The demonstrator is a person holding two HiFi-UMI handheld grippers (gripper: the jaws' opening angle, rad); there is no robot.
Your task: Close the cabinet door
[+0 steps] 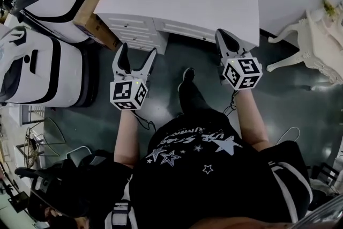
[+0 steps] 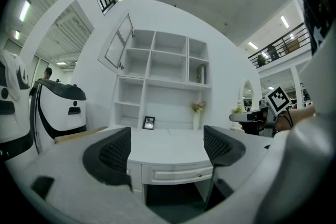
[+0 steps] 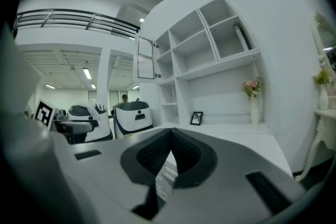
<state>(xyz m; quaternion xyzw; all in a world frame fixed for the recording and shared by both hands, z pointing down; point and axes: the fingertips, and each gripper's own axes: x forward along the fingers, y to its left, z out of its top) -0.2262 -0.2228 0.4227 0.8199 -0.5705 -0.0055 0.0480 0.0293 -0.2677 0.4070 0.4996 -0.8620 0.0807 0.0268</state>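
left hand-held gripper (image 1: 139,51) outstretched toward desk (image 1: 182,2), agape

The table (image 1: 182,2) and cabinet (image 2: 163,76) were white, the floor (image 1: 289,99) dark grey-green. Black-and-white square markers covered the cubes (image 1: 128,95) on the left gripper (image 1: 138,51) and right gripper (image 1: 222,35). The shirt (image 1: 214,174) was black with white stars.

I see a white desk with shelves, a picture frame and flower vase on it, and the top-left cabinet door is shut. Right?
No, the cabinet door stands swung open, as the left gripper view shows; desk, shelves, picture frame and vase are as you say.
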